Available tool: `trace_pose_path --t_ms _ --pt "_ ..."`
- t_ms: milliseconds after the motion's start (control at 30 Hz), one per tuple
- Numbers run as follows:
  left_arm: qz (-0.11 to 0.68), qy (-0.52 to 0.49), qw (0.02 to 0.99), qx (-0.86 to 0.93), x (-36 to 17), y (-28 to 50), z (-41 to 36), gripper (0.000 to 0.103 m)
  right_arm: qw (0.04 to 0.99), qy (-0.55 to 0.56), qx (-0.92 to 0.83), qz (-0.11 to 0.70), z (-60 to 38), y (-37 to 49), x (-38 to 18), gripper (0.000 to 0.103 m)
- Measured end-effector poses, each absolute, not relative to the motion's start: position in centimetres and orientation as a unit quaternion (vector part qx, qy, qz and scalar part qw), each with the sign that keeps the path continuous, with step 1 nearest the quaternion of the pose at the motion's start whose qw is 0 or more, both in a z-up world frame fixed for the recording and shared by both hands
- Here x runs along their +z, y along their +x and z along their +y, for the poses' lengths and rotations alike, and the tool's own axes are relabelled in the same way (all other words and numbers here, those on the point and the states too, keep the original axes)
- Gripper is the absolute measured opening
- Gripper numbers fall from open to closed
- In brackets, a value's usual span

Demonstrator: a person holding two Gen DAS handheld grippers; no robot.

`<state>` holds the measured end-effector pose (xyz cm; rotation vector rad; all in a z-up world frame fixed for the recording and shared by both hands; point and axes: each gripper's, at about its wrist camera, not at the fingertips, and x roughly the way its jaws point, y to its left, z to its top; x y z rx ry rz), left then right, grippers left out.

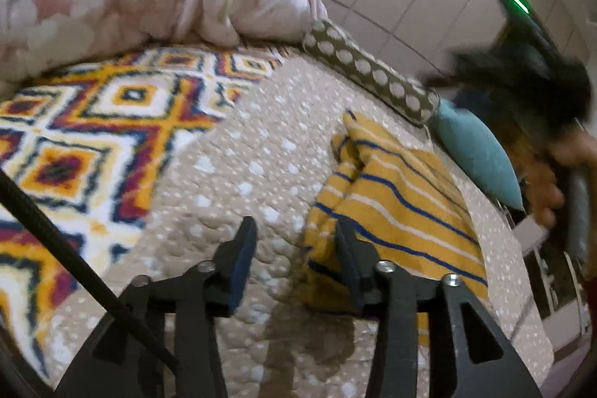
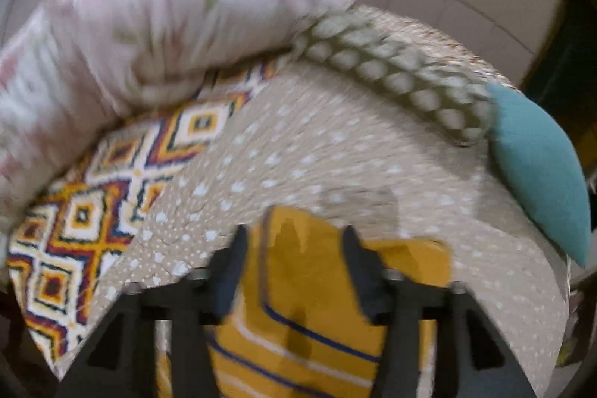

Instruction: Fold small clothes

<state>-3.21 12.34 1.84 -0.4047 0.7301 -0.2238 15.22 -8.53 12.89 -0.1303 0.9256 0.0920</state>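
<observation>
Yellow striped garment (image 1: 391, 196) lying on the dotted beige bedspread (image 1: 238, 152)
Left hand-held gripper (image 1: 294, 241) parted, empty, at its edge; right hand-held gripper (image 2: 294, 241) parted above it, gripping nothing.

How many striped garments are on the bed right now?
1: the yellow striped garment lies on the dotted bedspread, near the teal cushion. Others may lie outside both views.

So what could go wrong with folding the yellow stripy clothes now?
1. The left tool is open with one finger at the bunched edge of the yellow striped garment; it could pinch the dotted bedspread too.
2. The right tool hangs open over the garment, so the fold might spring loose.
3. Both views are blurry, so aiming may be off.
</observation>
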Motion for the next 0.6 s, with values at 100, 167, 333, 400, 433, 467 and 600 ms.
trace_pose_path --t_ms 100,167,333,400,433,467,600 --pt "0.338 -0.201 0.916 -0.084 2.3 -3.7 13.3 0.056 0.893 -0.010 0.032 0.449 -13.3 12.3 13.8 0.067" --pt "0.334 -0.220 0.913 -0.079 2.2 -3.7 14.3 0.068 0.883 0.044 0.028 0.467 -17.1 9.9 12.6 0.068" --pt "0.348 -0.276 0.887 -0.126 1.1 -2.4 15.3 0.089 0.837 0.242 0.083 0.485 -24.9 3.3 6.1 0.073" --pt "0.367 -0.288 0.870 -0.159 0.4 -1.5 14.6 0.091 0.826 0.280 0.096 0.479 -25.7 1.9 4.0 0.074" --pt "0.373 -0.289 0.866 -0.166 0.1 -1.2 14.3 0.091 0.818 0.306 0.109 0.474 -26.2 1.2 2.7 0.074" --pt "0.380 -0.287 0.862 -0.174 -0.1 -0.9 13.8 0.091 0.811 0.326 0.122 0.470 -26.3 0.9 1.7 0.074" --pt "0.397 -0.249 0.867 -0.169 -0.6 0.4 11.3 0.093 0.794 0.379 0.188 0.436 -25.3 0.1 -0.7 0.074"
